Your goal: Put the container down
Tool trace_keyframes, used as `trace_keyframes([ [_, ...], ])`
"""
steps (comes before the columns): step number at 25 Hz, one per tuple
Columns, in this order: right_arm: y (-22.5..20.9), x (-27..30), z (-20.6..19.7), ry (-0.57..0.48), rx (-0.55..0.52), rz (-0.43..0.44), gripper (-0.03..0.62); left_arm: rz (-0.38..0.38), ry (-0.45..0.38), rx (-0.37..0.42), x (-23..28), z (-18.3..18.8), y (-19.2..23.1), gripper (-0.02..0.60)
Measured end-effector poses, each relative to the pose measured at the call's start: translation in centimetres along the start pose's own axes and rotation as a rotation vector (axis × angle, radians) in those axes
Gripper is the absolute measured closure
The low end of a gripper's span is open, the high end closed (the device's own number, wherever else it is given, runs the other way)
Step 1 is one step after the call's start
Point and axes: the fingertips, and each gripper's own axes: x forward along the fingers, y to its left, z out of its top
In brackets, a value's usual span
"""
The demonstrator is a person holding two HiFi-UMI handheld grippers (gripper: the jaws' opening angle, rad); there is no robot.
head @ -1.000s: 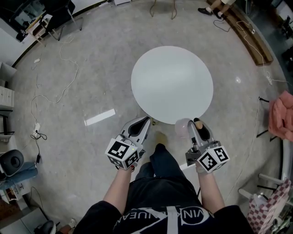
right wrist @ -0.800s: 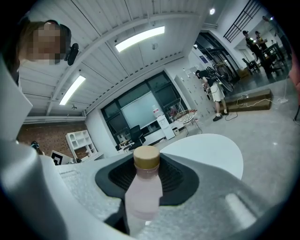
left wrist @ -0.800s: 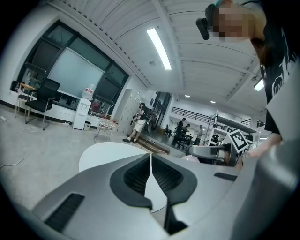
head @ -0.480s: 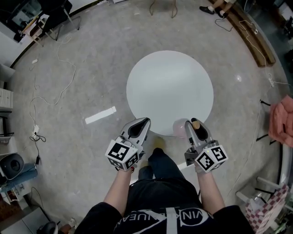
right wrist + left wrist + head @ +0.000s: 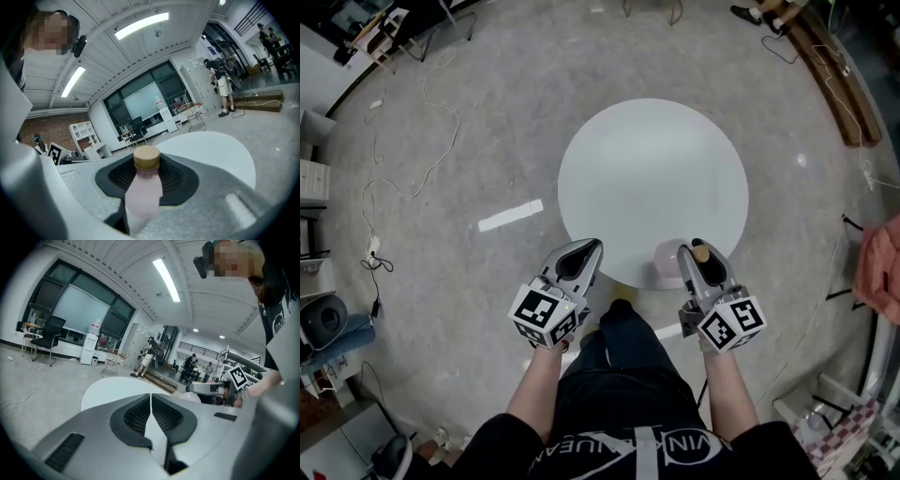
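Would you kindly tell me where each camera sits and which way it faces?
Head view: on the person's head, looking steeply down at the round table; forearms, legs, left gripper and right gripper show.
Left gripper view: on the left gripper, looking along its closed fingers across the table; the right gripper shows at right.
Right gripper view: on the right gripper, looking along fingers gripping the pink bottle; the left gripper shows at left.
Shared: all three show the table.

Open tabletop (image 5: 652,178) ahead, seemingly unobstructed, floor cable (image 5: 448,150) (well left)
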Motion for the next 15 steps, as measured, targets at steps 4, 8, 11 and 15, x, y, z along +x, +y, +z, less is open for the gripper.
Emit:
trace_keyframes([
  [4,-1.2,1.1,-0.4,0.009,0.013,0.005,0.459,0.012,0.01,-0.009,1.0,-0.6,0.3,0.566],
  [8,-1.9,1.8,-0.9,0.034,0.01,0.025,0.459,0.017,0.009,-0.021,2.0,-0.9,0.0,0.566],
  [11,-2.4,2.2,-1.0,0.045,0.002,0.044,0.459,0.018,-0.002,-0.025,2.5,-0.8,-0.4,0.566],
  [15,-2.6,2.8,-1.3,0.051,0.01,0.055,0.459,0.018,0.009,-0.034,2.6,-1.6,-0.4,0.566],
])
